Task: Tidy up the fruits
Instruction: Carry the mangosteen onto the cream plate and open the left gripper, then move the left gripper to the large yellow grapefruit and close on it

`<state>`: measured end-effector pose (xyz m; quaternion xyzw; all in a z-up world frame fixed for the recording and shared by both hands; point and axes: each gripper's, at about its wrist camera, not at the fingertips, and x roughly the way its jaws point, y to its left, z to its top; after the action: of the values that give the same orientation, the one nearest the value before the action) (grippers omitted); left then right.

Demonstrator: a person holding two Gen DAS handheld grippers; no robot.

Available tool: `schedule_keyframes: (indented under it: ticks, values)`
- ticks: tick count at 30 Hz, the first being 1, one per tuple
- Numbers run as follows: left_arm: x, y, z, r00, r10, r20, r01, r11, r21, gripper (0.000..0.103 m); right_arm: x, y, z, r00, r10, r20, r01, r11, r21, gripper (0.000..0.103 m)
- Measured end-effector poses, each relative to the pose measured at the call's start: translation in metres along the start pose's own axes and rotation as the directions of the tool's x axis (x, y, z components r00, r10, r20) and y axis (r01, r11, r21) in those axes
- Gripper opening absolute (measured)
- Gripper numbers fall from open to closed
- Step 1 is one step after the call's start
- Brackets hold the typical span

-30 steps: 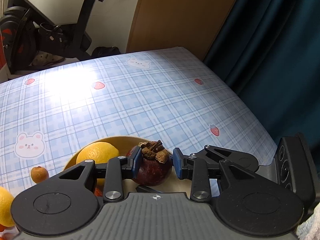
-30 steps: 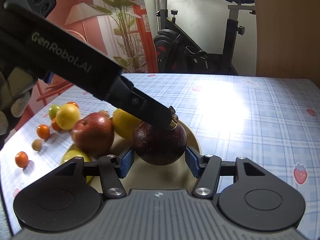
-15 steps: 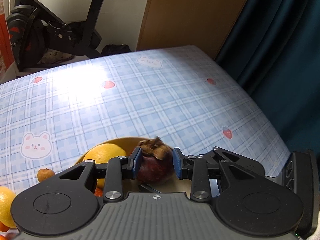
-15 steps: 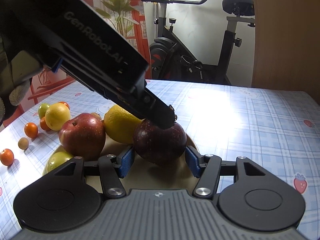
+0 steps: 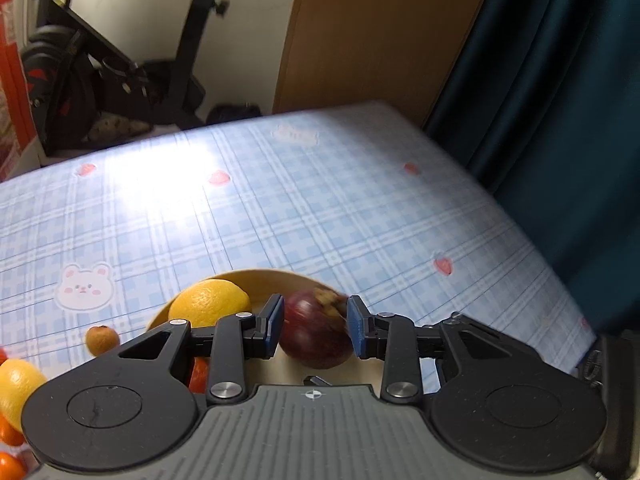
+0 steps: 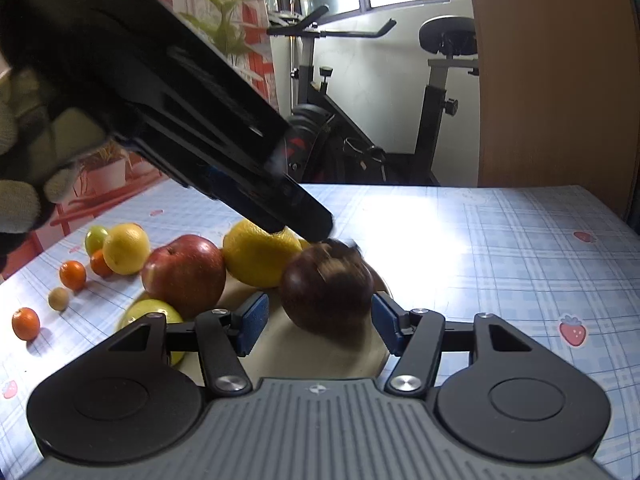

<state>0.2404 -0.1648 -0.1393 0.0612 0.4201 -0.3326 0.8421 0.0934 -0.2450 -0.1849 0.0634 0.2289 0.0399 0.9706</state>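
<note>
**Mostly on the plate: your fruit count, and what the blur hides**

One table (image 6: 500, 248) fills both views, under a blue checked cloth printed with strawberries and bear faces. One black exercise bike (image 6: 400, 120) stands behind it.

You hold two black grippers. Your left gripper (image 5: 314, 326) comes down from the upper left and is clamped on the top of the dark purple mangosteen (image 6: 324, 292), with the blue pads against its sides. Your right gripper (image 6: 318, 320) is released. Its pads stand either side of the same fruit, with a clear gap at the left pad. Your gloved hand (image 6: 24, 184) is cut off at the frame edge.

One pale yellow round plate (image 6: 372, 356) carries four fruits:
- one large yellow citrus (image 6: 256, 256)
- one red apple (image 6: 184, 272)
- the mangosteen, near the plate's right rim
- one yellow-green fruit (image 6: 148, 314), half hidden by your right gripper's linkage

Six fruits lie loose on the cloth to the left:
- one yellow round citrus (image 6: 126, 248)
- one green fruit (image 6: 95, 238), partly behind that citrus
- three small oranges (image 6: 73, 274) (image 6: 100, 265) (image 6: 25, 322)
- one small tan ball-shaped fruit (image 6: 59, 298)

The left gripper's side is smeared by motion, so you can read nothing on it. The mangosteen's crown is blurred too, so I cannot tell whether the fruit touches the plate.
</note>
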Motion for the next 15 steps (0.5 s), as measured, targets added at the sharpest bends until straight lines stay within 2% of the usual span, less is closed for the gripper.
schedule_keyframes:
  ticks: [7, 13, 15]
  values:
    - [-0.043, 0.021, -0.024, 0.991, 0.069, 0.112, -0.056, 0.992, -0.110, 0.036, -0.004, 0.007, 0.002, 1.000, -0.010, 0.013, 0.011, 0.999, -0.041, 0.061]
    - [-0.088, 0.049, -0.035, 0.971, 0.156, 0.180, -0.116, 0.970, -0.213, 0.036, -0.010, 0.013, 0.009, 1.000, -0.010, 0.021, 0.011, 0.999, -0.042, 0.061]
    - [-0.106, 0.062, -0.040, 0.958, 0.212, 0.192, -0.163, 0.956, -0.243, 0.036, -0.013, 0.018, 0.014, 1.000, -0.002, 0.028, 0.003, 0.999, -0.048, 0.061]
